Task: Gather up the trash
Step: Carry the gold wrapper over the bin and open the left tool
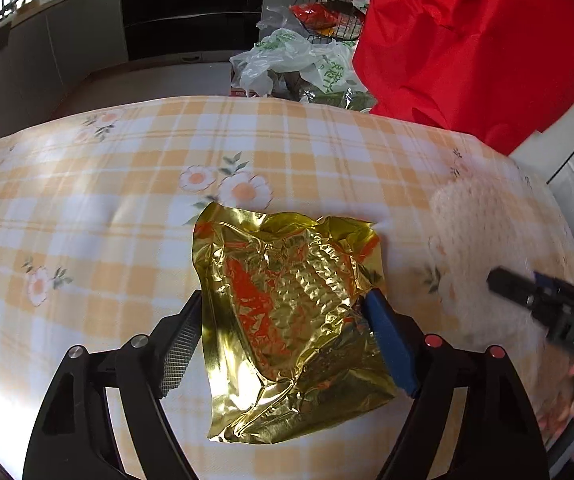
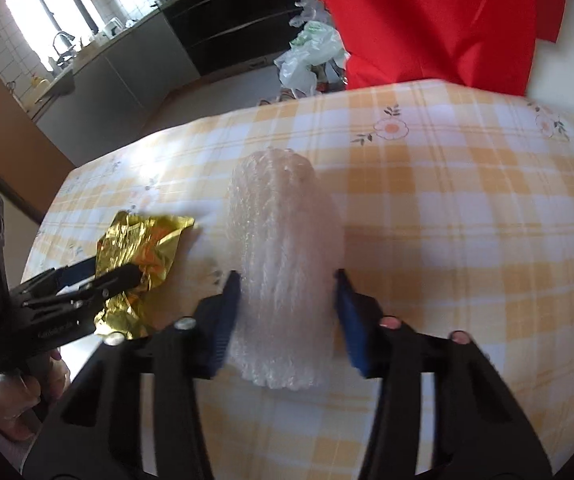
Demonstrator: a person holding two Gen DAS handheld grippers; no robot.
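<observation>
The left gripper [image 1: 283, 344] straddles a crumpled gold foil wrapper [image 1: 291, 320] lying on the checked floral tablecloth [image 1: 127, 184]; its jaws stand wide on either flank, the blue pad at the foil's edge, no squeeze visible. The right gripper [image 2: 287, 320] brackets a white foam net sleeve [image 2: 287, 264] just beside the wrapper, its pads at the sleeve's sides, though blur hides whether they press. Both pieces look feather-light. The foil is probably thin, slick and springy, best pinched across a crumpled ridge; the foam likely squashes softly and wants a hold across its middle. A red bag [image 1: 471, 52] hangs beyond the table's far edge. Green print on the plastic bags [image 1: 303, 60] behind is unreadable; lettering on the right gripper's body is too blurred to read.
</observation>
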